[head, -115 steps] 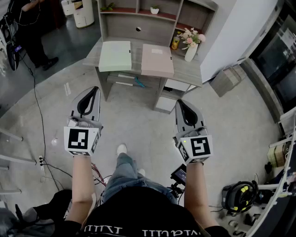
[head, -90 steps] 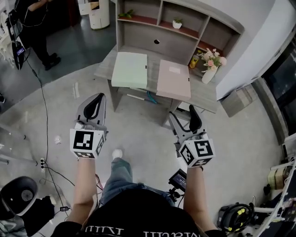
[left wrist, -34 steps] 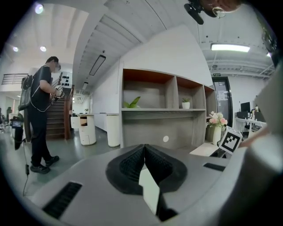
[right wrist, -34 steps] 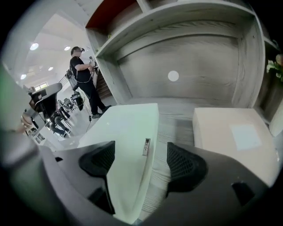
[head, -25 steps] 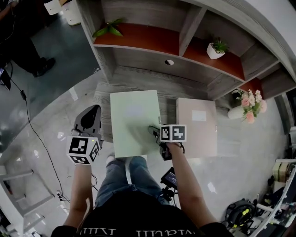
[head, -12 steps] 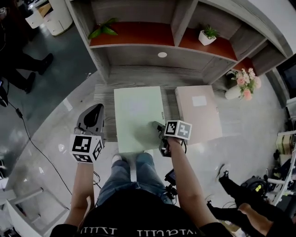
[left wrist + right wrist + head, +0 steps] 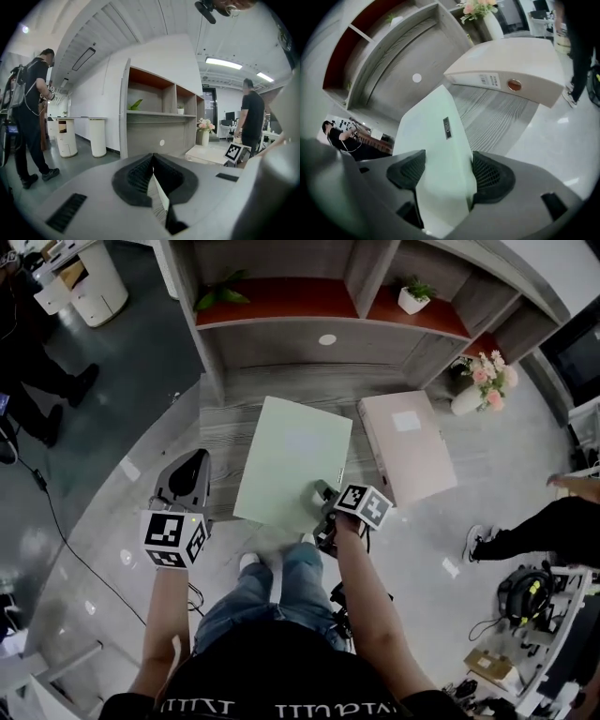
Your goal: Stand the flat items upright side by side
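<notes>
Green binder (image 7: 291, 465) is on the desk (image 7: 217, 418), mid-top, not upright. It sits skewed, with its far end toward 1 o'clock and its near edge at the desk's front lip. Can't tell whether any part is lifted off the wood.

Right gripper (image 7: 321, 507) is on the binder's 5 o'clock corner, at the spine side. The right gripper view has the spine filling the gap, with both pads (image 7: 490, 176) against it. The jaws have just been closing and now stand wide, clamped on that spine. There's a small dark tag on the spine just past the jaw tips.

Pink binder (image 7: 408, 446) is at 3 o'clock of the green one, flat on the desk. The two are near but apart, with a strip of bare wood between them. Its spine faces the green binder and carries a label and a round reddish finger hole.

Left gripper (image 7: 192, 460) is at 9 o'clock of the green binder, off the desk's left end and over the floor. It isn't touching anything. Its jaws are together with nothing between them.

Further out:
- Flower vase (image 7: 472, 390) at 2 o'clock, on the desk's right end beyond the pink binder.
- Shelf unit (image 7: 281, 329) at 12 o'clock.
- Small potted plant (image 7: 411, 296) in a right-hand bay of the shelves.
- Leafy plant (image 7: 217, 293) in the left bay.
- White cabinet (image 7: 84, 282) on the floor at 10 o'clock.
- One bystander's legs (image 7: 530, 531) at 4 o'clock, another bystander (image 7: 37, 381) at 10 o'clock.
</notes>
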Tool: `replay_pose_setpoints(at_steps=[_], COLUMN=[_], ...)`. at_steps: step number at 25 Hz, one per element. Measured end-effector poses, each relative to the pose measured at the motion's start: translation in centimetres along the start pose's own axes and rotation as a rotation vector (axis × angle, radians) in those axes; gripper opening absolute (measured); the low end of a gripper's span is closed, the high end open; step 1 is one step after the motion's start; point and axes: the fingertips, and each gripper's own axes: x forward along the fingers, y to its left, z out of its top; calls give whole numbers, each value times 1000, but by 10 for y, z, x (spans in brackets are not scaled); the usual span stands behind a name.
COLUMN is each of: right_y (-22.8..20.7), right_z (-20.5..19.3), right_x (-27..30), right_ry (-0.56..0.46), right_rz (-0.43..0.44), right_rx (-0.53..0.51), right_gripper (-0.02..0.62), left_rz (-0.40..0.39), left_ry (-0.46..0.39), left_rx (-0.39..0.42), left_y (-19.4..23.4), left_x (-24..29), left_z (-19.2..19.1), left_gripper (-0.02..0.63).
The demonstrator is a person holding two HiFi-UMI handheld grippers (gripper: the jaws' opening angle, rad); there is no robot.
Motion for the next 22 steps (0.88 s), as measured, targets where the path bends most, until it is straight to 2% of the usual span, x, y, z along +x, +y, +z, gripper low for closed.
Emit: replay_pose_setpoints(at_steps=[5,10,12,15,17,22], right_y=[4,12,15,27,36,43], right_z=[-25,-50,-61,-85,-101,-120], right_x=[-7,-12,-12,-9,-7,-11], right_ry=[-102,-151,-154,-100,-63,-45], right_rz=[-35,-31,-10,57,112,241], right_rx=[136,253,307,391,399,300], right_gripper=[330,330,324,299,287,305], left_rz=[-51,-83,-100,-125,-141,-176], left_ry=[-9,-9,-8,-8,-8,-6], left_rx=[16,17,16,16,16,24], left_y=[8,12,11,6,1,-12], left_x=[-14,-27,-30,-32,-32,-33], left_z=[-2,-7,-11,-16,-17,-20], left_gripper=[14,14,14,14,14,14])
